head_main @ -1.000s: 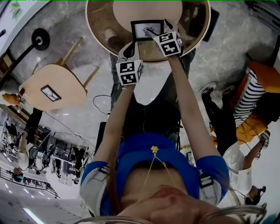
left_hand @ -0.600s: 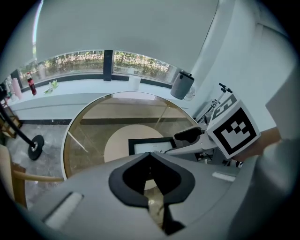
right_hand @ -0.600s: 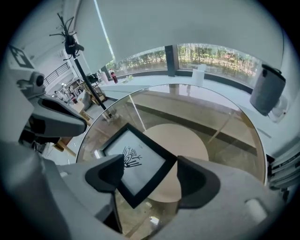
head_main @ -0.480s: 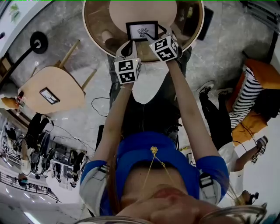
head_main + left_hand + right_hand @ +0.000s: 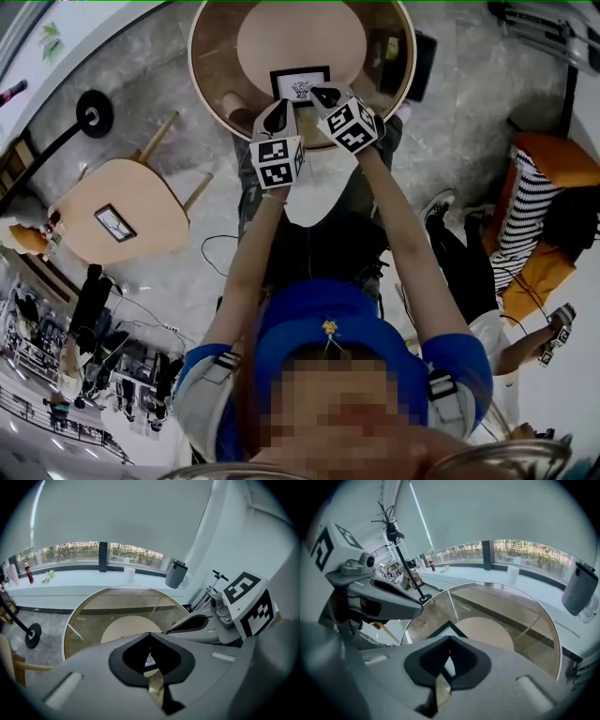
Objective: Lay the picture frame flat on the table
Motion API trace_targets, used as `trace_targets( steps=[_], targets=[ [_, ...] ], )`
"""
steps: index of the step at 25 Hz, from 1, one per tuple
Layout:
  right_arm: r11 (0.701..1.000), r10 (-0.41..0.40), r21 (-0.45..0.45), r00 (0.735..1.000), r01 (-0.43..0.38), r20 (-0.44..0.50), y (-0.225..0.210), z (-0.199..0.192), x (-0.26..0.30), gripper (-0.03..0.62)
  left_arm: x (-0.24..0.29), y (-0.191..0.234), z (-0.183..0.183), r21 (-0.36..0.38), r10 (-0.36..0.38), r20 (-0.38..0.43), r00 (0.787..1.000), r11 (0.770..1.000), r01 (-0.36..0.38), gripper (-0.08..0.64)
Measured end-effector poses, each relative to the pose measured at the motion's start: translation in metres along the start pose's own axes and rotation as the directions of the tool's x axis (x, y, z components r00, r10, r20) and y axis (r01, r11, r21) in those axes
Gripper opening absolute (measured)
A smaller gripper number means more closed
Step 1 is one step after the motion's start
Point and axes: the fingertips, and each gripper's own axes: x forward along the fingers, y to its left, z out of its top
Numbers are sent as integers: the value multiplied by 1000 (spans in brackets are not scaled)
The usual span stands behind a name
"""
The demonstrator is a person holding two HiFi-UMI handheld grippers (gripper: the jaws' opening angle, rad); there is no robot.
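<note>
A black picture frame (image 5: 300, 84) with a white mat lies flat on the round glass table (image 5: 202, 75), at the side nearest me. My right gripper (image 5: 323, 94) is shut and holds nothing, its tips over the frame's near right corner. My left gripper (image 5: 278, 111) is also shut and hangs just short of the frame's near left corner. In the right gripper view the jaws (image 5: 450, 638) meet with the frame's black edge (image 5: 440, 631) just beyond them. In the left gripper view a bit of the frame (image 5: 149, 659) shows through the gap behind the meeting tips (image 5: 150, 633).
A second wooden table (image 5: 141, 187) with another small frame (image 5: 114, 223) stands at the left, beside a floor lamp base (image 5: 94, 112). A person in a striped top (image 5: 539, 216) sits on an orange seat at the right. A grey bin (image 5: 176, 573) stands by the window ledge.
The right gripper's tips have drawn back from over the frame's lower right part to its near corner. The head view has swung, so the table sits lower in the picture.
</note>
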Motion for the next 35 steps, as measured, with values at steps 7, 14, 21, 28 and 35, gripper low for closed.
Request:
trace_targets(
  steps=[7,14,21,28,35],
  targets=[
    [999,34,-21,999,-34,17,10,14,-39,2,-16,-39,26,26,-35,35,999,999,34,-2],
    [998,51,-39,997,-49,59,23,47,-73,2,-44,-52,52,60,-49,69,996,997,45,-2],
    [998,1,-59,982,10,188,29,90,-127,2,-86,-65,92,78,-71,151,986,995,60,0],
    [998,-42,-34,941,57,336,40,137,-178,2,-128,-70,129,214,-61,250,966,977,6,0],
    [994,-78,-34,870,108,487,50,183,-235,2,-179,-84,169,258,-75,365,928,966,-23,0]
  ],
)
